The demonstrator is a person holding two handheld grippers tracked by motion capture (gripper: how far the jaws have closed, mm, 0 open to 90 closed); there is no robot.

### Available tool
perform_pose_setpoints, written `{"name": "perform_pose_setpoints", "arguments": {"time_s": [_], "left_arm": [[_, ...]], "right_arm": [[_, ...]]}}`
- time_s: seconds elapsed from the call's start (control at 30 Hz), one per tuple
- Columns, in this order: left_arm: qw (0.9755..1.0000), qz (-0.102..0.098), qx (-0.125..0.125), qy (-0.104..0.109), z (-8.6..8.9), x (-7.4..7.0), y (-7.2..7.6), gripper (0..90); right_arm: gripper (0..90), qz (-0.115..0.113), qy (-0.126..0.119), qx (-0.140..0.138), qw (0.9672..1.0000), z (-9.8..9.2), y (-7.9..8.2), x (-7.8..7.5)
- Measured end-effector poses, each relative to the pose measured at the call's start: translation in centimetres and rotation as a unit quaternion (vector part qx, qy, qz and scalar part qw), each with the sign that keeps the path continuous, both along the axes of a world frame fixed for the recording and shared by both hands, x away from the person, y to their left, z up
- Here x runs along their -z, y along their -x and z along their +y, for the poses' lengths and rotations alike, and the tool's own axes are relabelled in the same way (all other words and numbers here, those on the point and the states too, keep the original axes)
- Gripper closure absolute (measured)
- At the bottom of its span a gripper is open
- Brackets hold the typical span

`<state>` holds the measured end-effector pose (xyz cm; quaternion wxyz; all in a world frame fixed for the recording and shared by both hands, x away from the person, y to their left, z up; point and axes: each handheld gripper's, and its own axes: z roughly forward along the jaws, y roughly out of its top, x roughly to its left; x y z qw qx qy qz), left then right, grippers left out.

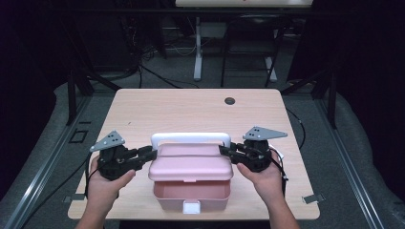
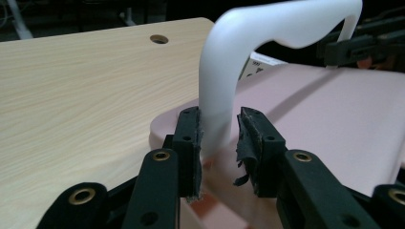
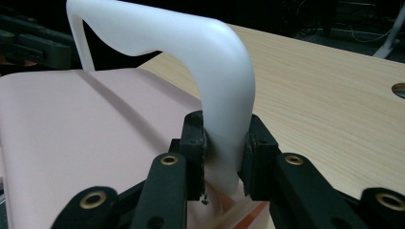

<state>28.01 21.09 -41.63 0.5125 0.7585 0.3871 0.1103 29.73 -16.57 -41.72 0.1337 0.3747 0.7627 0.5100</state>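
Note:
A pink box stands near the table's front edge, and its lid [image 1: 191,164] sits raised above the open base [image 1: 191,195]. A white handle [image 1: 191,138] stands upright on the lid. My left gripper [image 1: 153,152] is shut on the handle's left leg [image 2: 217,95], just above the lid [image 2: 334,119]. My right gripper [image 1: 223,150] is shut on the handle's right leg [image 3: 229,119], with both pads pressed against it. Each gripper view shows the other gripper at the far end of the handle.
The light wooden table [image 1: 191,109] stretches bare behind the box, with a round cable hole [image 1: 229,100] near its back edge. A white latch [image 1: 191,206] sits on the base's front. Beyond the table are a dark floor, cables and desk legs.

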Motion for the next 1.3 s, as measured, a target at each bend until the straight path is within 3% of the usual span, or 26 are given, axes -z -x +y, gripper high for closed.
{"name": "perform_pose_setpoints", "arguments": {"time_s": [0.27, 0.37, 0.5, 0.93, 1.3], "left_arm": [[1.0000, 0.001, 0.000, -0.008, 2.0, 0.7, 2.4, 83.0], [0.9999, 0.006, 0.005, -0.009, 2.3, 1.3, 3.1, 88.7], [0.9997, 0.014, 0.014, -0.015, 2.2, 2.3, 3.8, 89.5], [0.9977, 0.031, 0.052, -0.031, -0.3, 3.5, 3.8, 89.7], [0.9969, 0.025, 0.070, -0.027, -2.1, 3.1, 3.5, 89.7]], "right_arm": [[73.5, 0.000, -0.007, -0.001, 1.0000, -0.1, 0.0, -0.1], [73.4, 0.000, -0.010, 0.000, 0.9999, -0.2, 0.0, -0.1], [73.4, 0.001, -0.012, 0.000, 0.9999, -0.2, 0.0, 0.0], [73.5, -0.001, -0.009, 0.001, 1.0000, -0.2, 0.1, 0.1], [73.5, -0.002, -0.007, 0.002, 1.0000, -0.2, 0.2, 0.2]]}}
